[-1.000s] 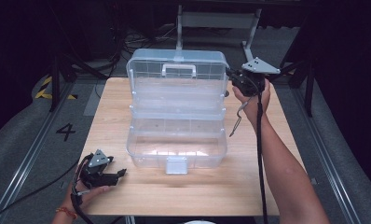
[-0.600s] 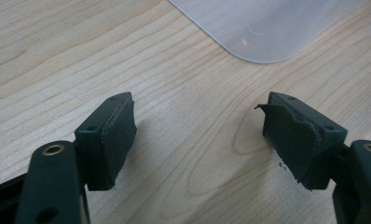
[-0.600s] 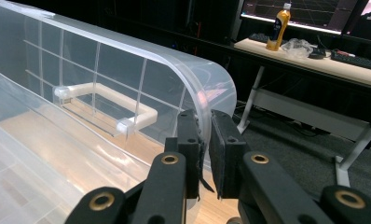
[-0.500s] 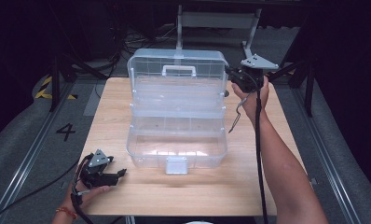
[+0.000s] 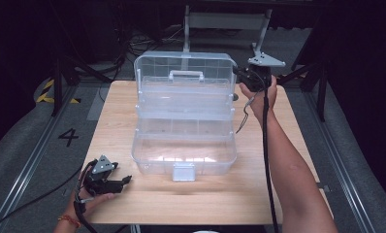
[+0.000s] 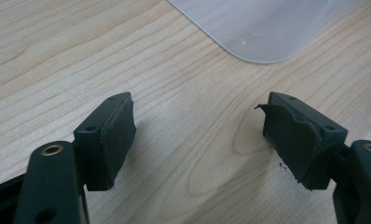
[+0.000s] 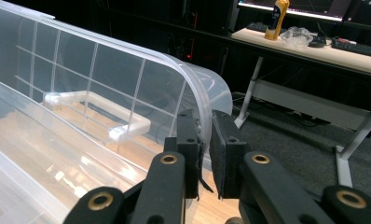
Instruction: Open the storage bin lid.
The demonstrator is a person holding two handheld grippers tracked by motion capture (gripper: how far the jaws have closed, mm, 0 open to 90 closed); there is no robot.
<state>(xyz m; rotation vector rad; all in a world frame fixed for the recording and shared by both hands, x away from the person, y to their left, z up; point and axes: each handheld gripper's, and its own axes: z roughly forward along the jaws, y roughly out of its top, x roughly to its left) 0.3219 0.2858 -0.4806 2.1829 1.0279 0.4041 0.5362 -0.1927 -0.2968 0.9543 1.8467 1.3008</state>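
A clear plastic storage box [image 5: 184,145] stands open in the middle of the wooden table [image 5: 288,160], its trays stepped back and its lid [image 5: 181,65] upright at the far side. The lid carries a handle [image 5: 186,75]. My right gripper [image 5: 237,73] is shut on the lid's right rim; in the right gripper view its pads [image 7: 206,126] pinch the curved edge of the lid [image 7: 104,70]. My left gripper [image 5: 125,180] rests low at the table's front left, open, with bare wood between its jaws [image 6: 197,116]. A corner of the box [image 6: 263,28] lies just ahead of it.
A metal frame [image 5: 225,22] stands behind the table's far edge. A desk with a bottle [image 7: 277,18] sits farther back in the right gripper view. Cables lie on the floor at the back left, and a painted number [image 5: 69,137] marks the floor left of the table.
My right gripper has shifted slightly up and away while still pinching the lid's rim. The left gripper has stayed where it was.
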